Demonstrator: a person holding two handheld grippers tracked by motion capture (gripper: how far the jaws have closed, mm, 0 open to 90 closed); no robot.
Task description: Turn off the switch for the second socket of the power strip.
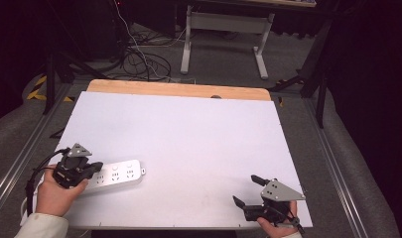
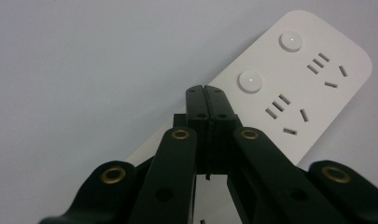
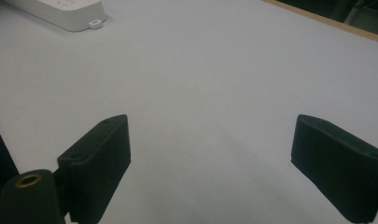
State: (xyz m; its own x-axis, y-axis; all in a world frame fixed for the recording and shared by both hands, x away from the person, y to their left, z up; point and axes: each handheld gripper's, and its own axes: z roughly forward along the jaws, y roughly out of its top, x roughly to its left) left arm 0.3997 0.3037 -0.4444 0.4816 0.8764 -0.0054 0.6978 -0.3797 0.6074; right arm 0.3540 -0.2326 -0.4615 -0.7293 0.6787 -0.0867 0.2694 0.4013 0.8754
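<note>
A white power strip (image 1: 118, 173) with round buttons lies flat on the white table sheet (image 1: 188, 134) near the front left. My left gripper (image 1: 95, 167) is over the strip's left end, jaws pressed together with nothing between them. In the left gripper view the shut tips (image 2: 206, 91) sit above the power strip (image 2: 308, 84), just short of a round button (image 2: 250, 81). My right gripper (image 1: 246, 190) rests at the front right with its jaws wide apart and empty. In the right gripper view the open gripper (image 3: 213, 128) faces bare sheet, with the power strip's end (image 3: 65, 11) far off at the top left.
The table's wooden back edge (image 1: 178, 89) shows beyond the sheet. On the floor behind it lie tangled cables (image 1: 139, 54), next to a white desk frame (image 1: 223, 29). Metal rails (image 1: 25, 153) run along both sides of the table.
</note>
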